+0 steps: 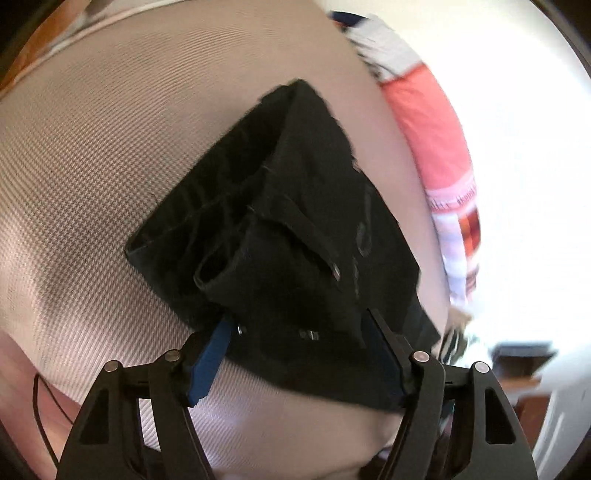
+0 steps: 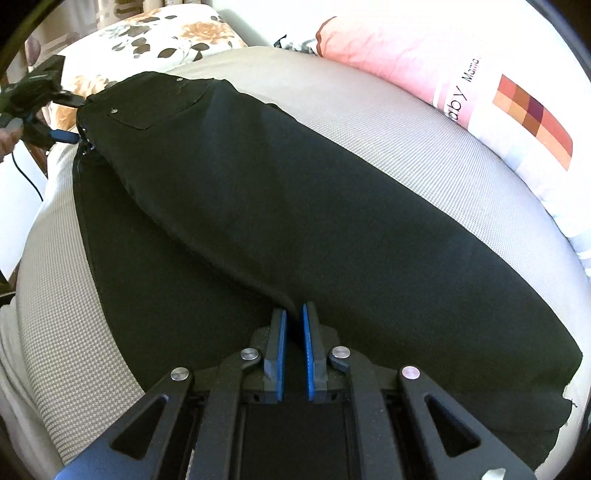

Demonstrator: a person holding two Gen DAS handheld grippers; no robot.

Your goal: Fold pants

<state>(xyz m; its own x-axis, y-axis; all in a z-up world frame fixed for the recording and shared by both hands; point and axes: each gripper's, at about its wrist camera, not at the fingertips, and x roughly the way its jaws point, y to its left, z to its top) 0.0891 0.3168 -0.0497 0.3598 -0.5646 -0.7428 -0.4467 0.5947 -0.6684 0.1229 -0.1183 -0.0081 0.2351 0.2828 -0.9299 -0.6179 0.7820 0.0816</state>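
Your black denim pants (image 2: 280, 206) lie stretched along the beige woven mattress (image 2: 388, 122), one leg folded over the other, waistband at the far end and hems near you. Your right gripper (image 2: 293, 332) has its jaws drawn narrow, pinching a fold of the dark cloth near the hem end. Your left gripper (image 1: 299, 328) sits at the waistband (image 1: 280, 332) with its jaws spread wide, the band lying between the blue pads (image 1: 210, 358) without being squeezed. A pink pillow with coloured squares (image 2: 480, 92) and a floral pillow (image 2: 159, 33) lie beside the pants.
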